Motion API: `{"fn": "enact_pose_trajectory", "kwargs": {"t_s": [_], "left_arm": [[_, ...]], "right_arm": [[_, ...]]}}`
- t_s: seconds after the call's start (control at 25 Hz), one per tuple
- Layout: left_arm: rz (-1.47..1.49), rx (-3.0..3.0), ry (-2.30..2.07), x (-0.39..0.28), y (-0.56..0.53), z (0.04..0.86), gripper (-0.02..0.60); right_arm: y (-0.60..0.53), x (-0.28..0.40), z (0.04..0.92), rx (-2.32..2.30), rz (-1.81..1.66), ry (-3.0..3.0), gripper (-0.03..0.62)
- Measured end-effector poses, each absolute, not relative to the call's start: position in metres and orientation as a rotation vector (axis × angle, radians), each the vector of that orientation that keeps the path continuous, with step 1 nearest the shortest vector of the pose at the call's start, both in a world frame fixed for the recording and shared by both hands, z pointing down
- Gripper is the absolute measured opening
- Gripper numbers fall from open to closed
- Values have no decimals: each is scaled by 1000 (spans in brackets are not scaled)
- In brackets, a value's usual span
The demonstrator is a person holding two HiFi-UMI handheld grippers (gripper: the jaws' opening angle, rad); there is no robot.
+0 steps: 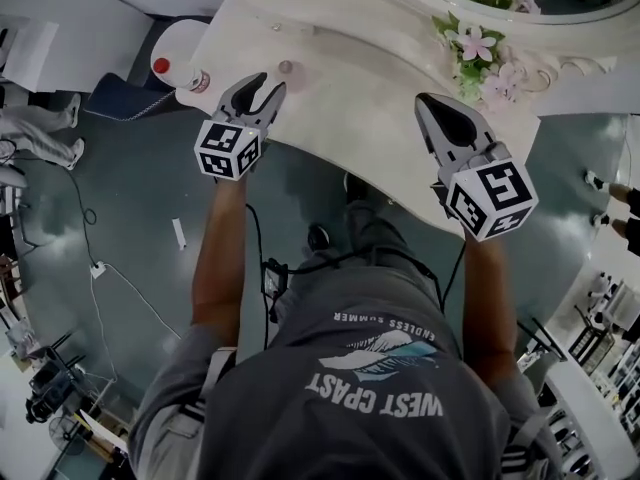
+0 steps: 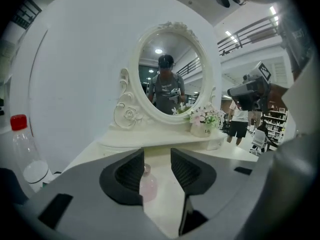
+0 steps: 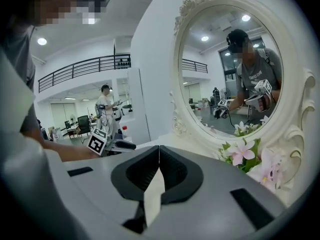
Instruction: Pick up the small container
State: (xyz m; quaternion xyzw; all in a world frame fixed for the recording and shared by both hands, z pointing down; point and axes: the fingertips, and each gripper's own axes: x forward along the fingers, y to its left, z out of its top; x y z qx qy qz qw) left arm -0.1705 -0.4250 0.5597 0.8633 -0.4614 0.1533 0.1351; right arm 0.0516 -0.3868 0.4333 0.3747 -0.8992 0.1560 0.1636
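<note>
The small container (image 1: 287, 68) is a pale pink bottle standing on the white dressing table (image 1: 340, 88) near its front left edge. In the left gripper view the container (image 2: 148, 184) shows low between the jaws, close to the left one and partly hidden by it. My left gripper (image 1: 268, 84) (image 2: 157, 156) is open, its tips just short of the container, and the pads do not press on it. My right gripper (image 1: 428, 102) (image 3: 159, 149) is shut and empty, hovering over the table's front edge further right.
A clear plastic bottle with a red cap (image 1: 183, 71) (image 2: 22, 144) stands off the table's left end. A pot of pink flowers (image 1: 480, 53) (image 3: 245, 153) sits by the oval mirror (image 2: 170, 74) at the back. Cables lie on the floor (image 1: 100, 268).
</note>
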Motion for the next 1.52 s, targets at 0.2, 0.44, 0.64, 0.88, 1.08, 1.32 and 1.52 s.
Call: {"fn": "enact_pose_trajectory", "kwargs": {"t_s": [0.2, 0.44, 0.64, 0.88, 1.08, 1.32, 1.52], "left_arm": [[474, 2493, -1333, -163, -445, 590, 253], [488, 2458, -1358, -157, -463, 623, 290], [517, 2425, -1400, -156, -478, 645, 290], [556, 2392, -1507, -164, -493, 656, 239], [586, 2412, -1529, -158, -495, 658, 143], [633, 2456, -1506, -152, -484, 640, 140], [639, 2541, -1503, -148, -466, 601, 140]], "right_arm": [[-392, 60, 449, 1075, 476, -2537, 26], [-399, 67, 462, 1079, 506, -2505, 26], [-406, 67, 472, 1074, 524, -2491, 26], [-408, 65, 478, 1066, 540, -2485, 26], [-408, 65, 477, 1067, 539, -2486, 26], [-403, 61, 471, 1060, 530, -2503, 26], [-397, 52, 462, 1052, 518, -2535, 26]]}}
